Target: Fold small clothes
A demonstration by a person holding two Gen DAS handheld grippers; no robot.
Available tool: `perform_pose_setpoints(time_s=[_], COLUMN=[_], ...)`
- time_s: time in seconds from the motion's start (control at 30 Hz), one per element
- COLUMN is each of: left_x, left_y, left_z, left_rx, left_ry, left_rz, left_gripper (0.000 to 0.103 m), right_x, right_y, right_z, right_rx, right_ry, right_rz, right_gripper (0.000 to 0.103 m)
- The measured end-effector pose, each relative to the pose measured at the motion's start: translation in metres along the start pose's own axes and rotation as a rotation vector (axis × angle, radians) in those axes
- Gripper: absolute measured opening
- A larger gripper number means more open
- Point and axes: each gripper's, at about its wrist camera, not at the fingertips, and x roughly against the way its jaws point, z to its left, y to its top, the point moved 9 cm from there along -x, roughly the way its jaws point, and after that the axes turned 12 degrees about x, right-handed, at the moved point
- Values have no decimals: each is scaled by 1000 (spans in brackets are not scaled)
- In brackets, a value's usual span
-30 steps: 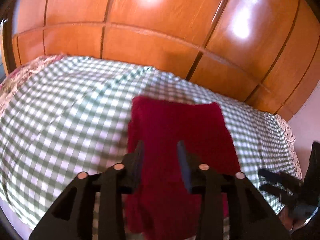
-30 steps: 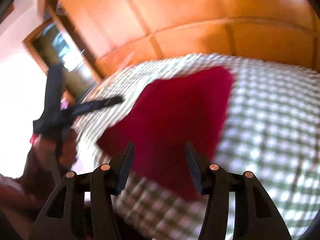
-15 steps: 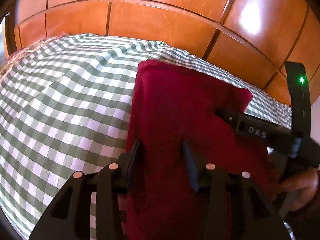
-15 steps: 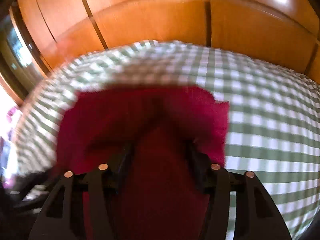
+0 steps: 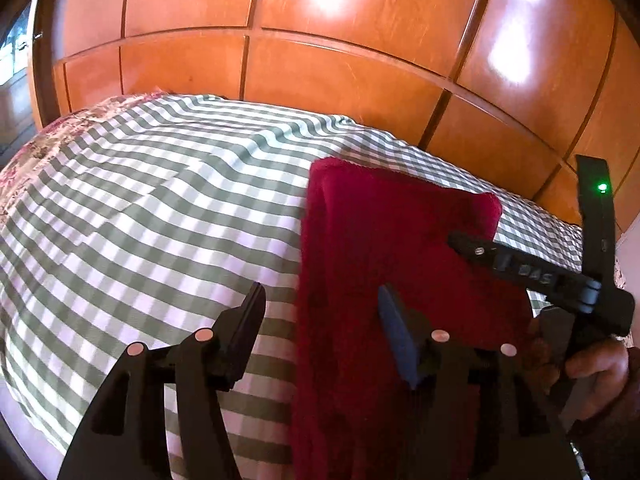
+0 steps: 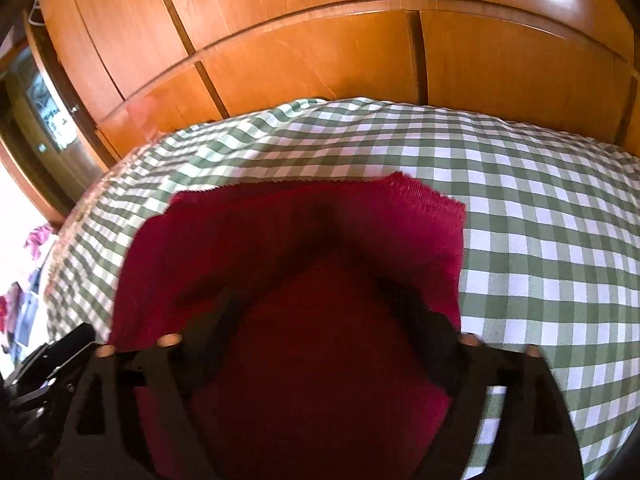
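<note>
A dark red folded cloth [image 5: 384, 248] lies on the green-and-white checked bedspread [image 5: 160, 208]. My left gripper [image 5: 320, 312] is open, low over the cloth's near left edge, one finger over the bedspread and one over the cloth. In the right wrist view the red cloth [image 6: 312, 232] fills the centre. My right gripper [image 6: 320, 312] is open with its fingers spread wide; a layer of cloth lies over and between them, and the fingertips are hidden in it. The right gripper also shows in the left wrist view [image 5: 532, 268], reaching over the cloth's right side.
A glossy wooden wardrobe wall [image 5: 320, 60] rises right behind the bed. A floral sheet edge [image 5: 60, 128] shows at the far left. A doorway [image 6: 44, 120] lies to the left in the right wrist view. The bedspread [image 6: 540, 220] stretches to the right.
My left gripper has shifted left and opened wider, now straddling the cloth's left edge. My right gripper has stayed low on the cloth, with the fabric still over its fingers.
</note>
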Motion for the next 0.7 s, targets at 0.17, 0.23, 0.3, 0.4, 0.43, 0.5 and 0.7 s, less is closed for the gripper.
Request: perform_pose_setpoints(time_s=[0.17,0.23,0.3,0.4,0.43,0.5,0.7], left_x=[7,6,4,2,1,-1,-12], left_y=[-1,-1,-3,-5,-6,-7,-13], left_z=[7,8,9,13,14,16,24], left_rx=[-18,-21,-22,-19,-15,-16,0], left_ry=[12,15,18,26,25,25,-28], left_rz=[-7,-5,2,7,11,17,63], left_gripper=[61,64,67,73,75,77,86], right_x=[19,27,36,45,47,48,44], right_y=[1,-2,-8,-18,-23,-34,-62], right_z=[0,-3,-9,-17,-19,-24,-29], right_rx=[-20,-44,-80,-126,-145,-173,-248], right_ry=[28,43,69,117,135,159,253], right_rz=[-23,-31,-38,-39,-34,-22,14], right_gripper=[92,92,92,94,94,94,94])
